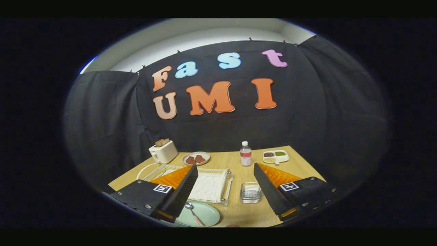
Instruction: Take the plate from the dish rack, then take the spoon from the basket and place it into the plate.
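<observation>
The left finger [184,191] is covering the near-left part of the plate [208,213] and much of the dish rack [211,186]; the divided tray's [276,156] contents are reading too small to identify.

The desk [239,171] looks like pale matt wood. The spoon [189,206] has a shiny metal bowl; the plate [208,213] is smooth; the basket [251,193] is clear and glossy.

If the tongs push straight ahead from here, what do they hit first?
Probably the small clear basket: it sits on the table in the gap of the open tongs, just ahead. Beyond it stands the bottle. The tongs seem raised above the table, so they might pass over the basket; depth is unclear.
</observation>
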